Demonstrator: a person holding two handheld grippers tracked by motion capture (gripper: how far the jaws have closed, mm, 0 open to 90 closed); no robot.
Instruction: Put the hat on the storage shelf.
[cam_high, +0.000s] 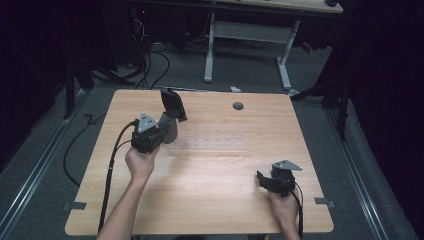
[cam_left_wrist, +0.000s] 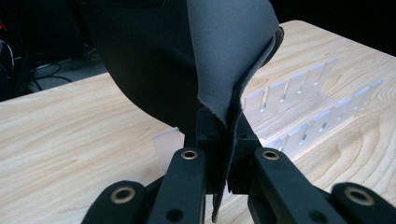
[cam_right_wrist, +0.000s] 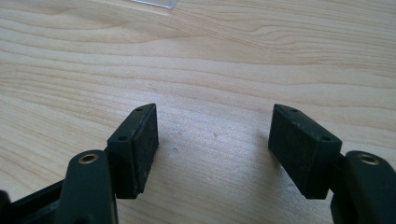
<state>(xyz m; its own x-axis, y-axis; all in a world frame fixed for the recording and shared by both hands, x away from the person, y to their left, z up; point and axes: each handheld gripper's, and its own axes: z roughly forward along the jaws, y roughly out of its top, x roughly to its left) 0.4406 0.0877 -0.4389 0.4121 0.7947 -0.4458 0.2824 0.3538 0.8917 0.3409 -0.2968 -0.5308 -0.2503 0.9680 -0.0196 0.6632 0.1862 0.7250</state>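
Left gripper, jaws clamped on one dark grey mouse pad held upright above the table's left half, just beside one clear slotted rack whose slots, as far as visible, stand empty. Right gripper, low over the table's right front, jaws apart with bare wood between its two pads.

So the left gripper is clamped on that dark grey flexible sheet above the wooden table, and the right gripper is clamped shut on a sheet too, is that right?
Not quite. The left gripper is indeed clamped on the dark grey sheet above the wooden table. The right gripper is not: its jaws stand open with nothing between them, just bare table beneath. The right gripper view shows this.
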